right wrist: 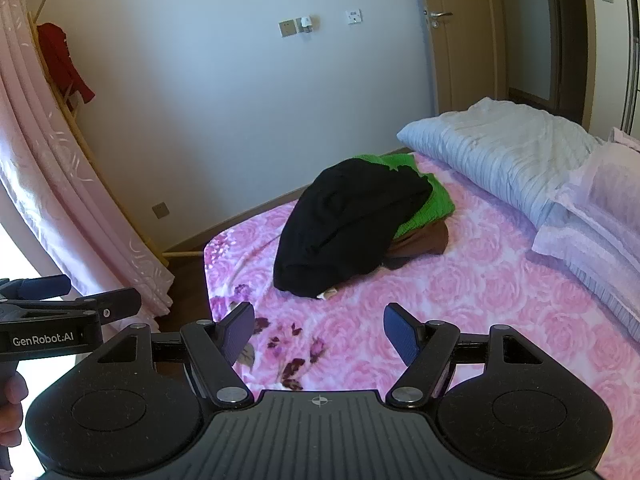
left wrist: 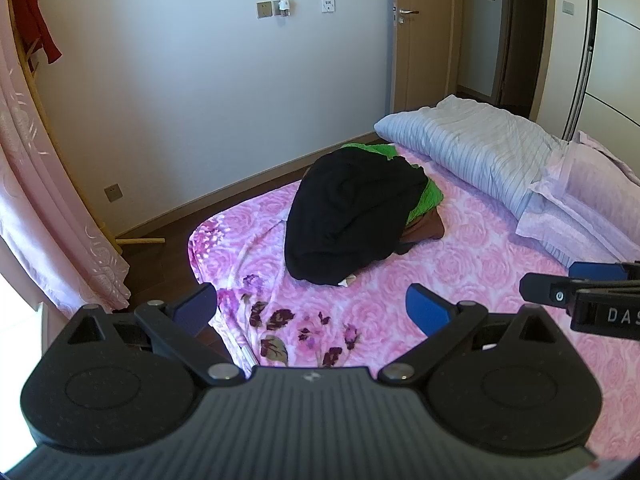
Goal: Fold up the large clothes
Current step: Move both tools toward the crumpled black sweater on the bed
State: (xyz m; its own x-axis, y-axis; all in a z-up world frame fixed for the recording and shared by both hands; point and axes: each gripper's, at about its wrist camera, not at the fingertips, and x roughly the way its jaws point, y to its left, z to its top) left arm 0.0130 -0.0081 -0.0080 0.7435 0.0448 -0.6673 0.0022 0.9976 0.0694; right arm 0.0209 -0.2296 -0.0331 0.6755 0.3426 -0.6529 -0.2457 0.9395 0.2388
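Several garments heaped in one pile near the far edge of the bed (left wrist: 460, 280), on the pink rose-pattern sheet: black garment (left wrist: 352, 216) on top, draped over most of the heap; green knitted piece (left wrist: 426, 200) under it, showing at the back and the right side; brown piece (left wrist: 426, 232) lowest, peeking out at the right. Small pale scrap just at the near foot of the pile, too small to identify. Striped grey quilt (left wrist: 480, 148) and pillow (left wrist: 572, 200) further right, apart from the pile. Left hand-held gripper (left wrist: 312, 310) wide open and empty, held above the near corner of the bed, well short of the clothes. Right hand-held gripper (right wrist: 319, 334) also wide open, nothing between the blue pads (right wrist: 400, 338), equally short of the pile. Black garment probably soft and limp, fairly thick and somewhat heavy for cloth, likely to sag and to drag the lower pieces along if pulled sideways. No collar, hem or sleeve visible in the bunched folds, so best to pinch the rounded near edge with both grippers, well apart from each other, then lift straight up to free it from the green piece. Thin single layer preferable to a thick bunch, as a thick roll may slip out of the pads.
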